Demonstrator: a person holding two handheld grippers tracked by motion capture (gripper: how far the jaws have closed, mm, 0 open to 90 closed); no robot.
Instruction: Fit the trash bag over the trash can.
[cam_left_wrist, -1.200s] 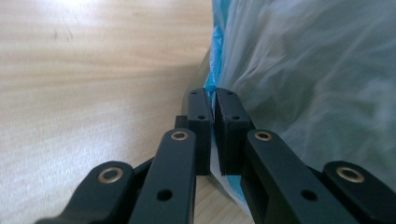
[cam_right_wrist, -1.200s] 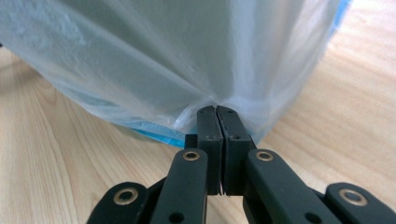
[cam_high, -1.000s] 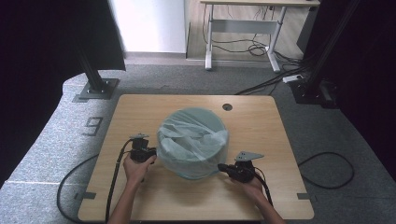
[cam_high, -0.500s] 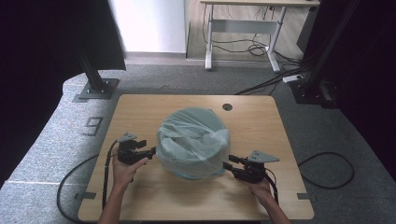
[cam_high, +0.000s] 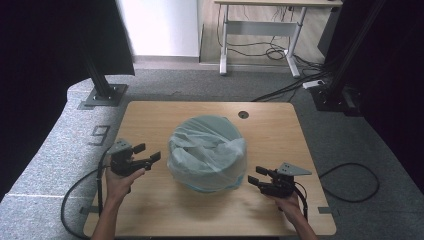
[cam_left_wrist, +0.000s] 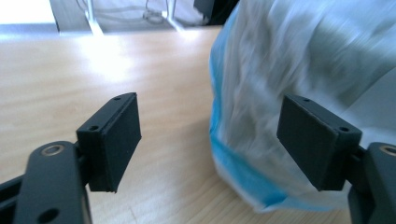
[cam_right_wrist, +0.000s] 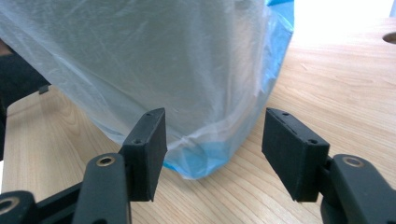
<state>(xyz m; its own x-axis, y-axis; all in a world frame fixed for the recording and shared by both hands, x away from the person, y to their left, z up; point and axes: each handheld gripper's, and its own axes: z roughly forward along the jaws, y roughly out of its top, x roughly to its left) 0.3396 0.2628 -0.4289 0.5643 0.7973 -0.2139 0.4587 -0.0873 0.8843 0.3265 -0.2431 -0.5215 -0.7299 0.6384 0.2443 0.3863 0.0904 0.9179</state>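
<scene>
On the wooden table (cam_high: 150, 210), both grippers' jaws have just opened wide, empty, flanking the plastic-wrapped bin (cam_high: 207, 152).

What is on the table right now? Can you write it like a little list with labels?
Main thing: a round bin wrapped in a thin, see-through plastic bag, blue at its bottom edge
Where it stands: middle of the wooden table
Left gripper: jaws open, just been opening, nothing between them, a little apart from the bin's left side
Right gripper: jaws open, just been opening, nothing between them, close to the bin's right side
Hands: one hand on each gripper
Table extra: a small round hole near the far edge
</scene>
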